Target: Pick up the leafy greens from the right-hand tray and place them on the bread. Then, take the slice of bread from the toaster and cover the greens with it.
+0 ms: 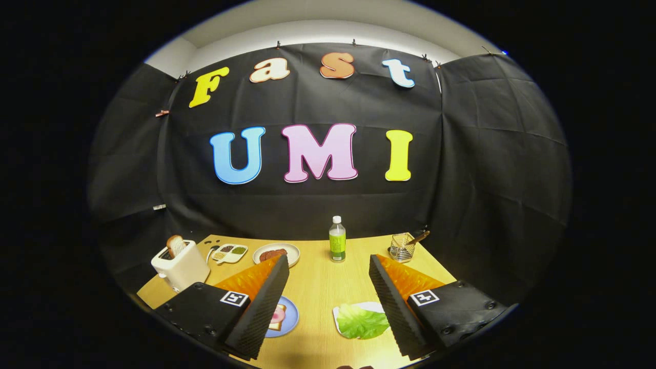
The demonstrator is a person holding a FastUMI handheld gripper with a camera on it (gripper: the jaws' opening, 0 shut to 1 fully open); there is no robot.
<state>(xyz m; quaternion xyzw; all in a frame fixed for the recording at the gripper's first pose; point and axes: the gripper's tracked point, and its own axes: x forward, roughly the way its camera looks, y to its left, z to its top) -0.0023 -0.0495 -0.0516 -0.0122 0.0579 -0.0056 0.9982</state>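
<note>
Overhead, the gripper (328, 307) is hovering above the wooden table (318, 287) with its fingers spread wide and nothing between them, so it is released and gripping nothing. Bare tabletop is showing in the broad lane between the two fingers, running from the near edge out to the green bottle (337, 239) standing far and centre. That lane is offering the most open room; the table's far edge is meeting the booth's dark cloth wall just behind the bottle.

Leafy greens (361, 322) are lying on the white tray (342, 310), near and right of centre, just inside the right finger, whose edge is overlapping the tray's right side in this view. The leaf is looking bright green, ruffled and flat, covering most of the tray.

Beside the left finger a blue plate (288, 316) is sitting, partly hidden, carrying bread (277, 315) with something pinkish on it (too little is showing to tell what). The white toaster (180, 264) is standing at the table's left edge with a toast slice (176, 245) poking upright from its slot. Farther off, a divided dish (229, 252), a plate of dark food (277, 253) and a wire holder (403, 247) are lining the far side.
</note>
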